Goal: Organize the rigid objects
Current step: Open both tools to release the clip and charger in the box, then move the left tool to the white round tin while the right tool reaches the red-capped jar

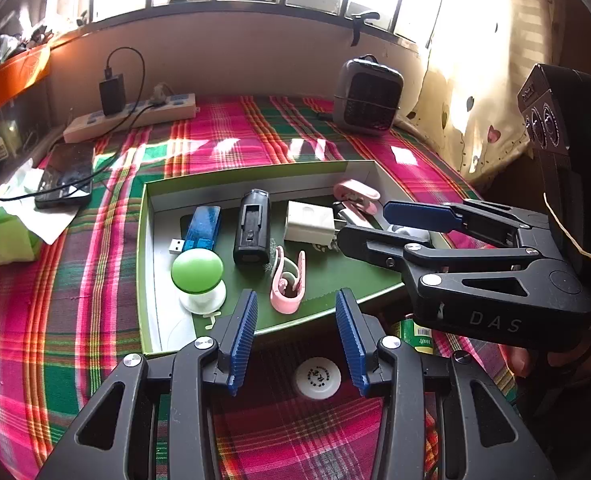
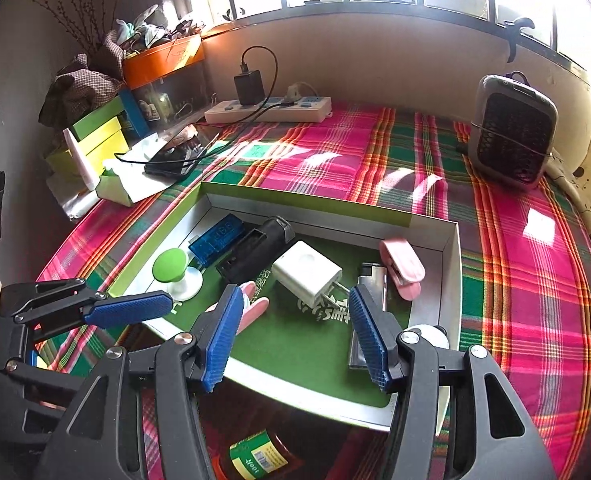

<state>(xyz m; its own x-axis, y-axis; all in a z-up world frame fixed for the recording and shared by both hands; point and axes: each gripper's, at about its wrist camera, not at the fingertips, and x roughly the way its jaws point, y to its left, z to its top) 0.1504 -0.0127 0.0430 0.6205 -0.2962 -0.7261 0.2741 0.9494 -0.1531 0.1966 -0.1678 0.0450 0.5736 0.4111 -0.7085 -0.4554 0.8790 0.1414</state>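
Left wrist view: both claws, left claw [image 1: 296, 334] and right claw [image 2: 291, 338], released, empty; white charger [image 1: 309, 222] is light, stiff, best gripped across its flat sides.

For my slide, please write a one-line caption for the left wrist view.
Both open grippers, left and right, hover over a green tray holding small gadgets on a plaid cloth.

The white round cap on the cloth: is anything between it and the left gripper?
Nothing visible is. The cap lies bare on the plaid cloth, just outside the tray, below the open left gripper; its fingers hold nothing.
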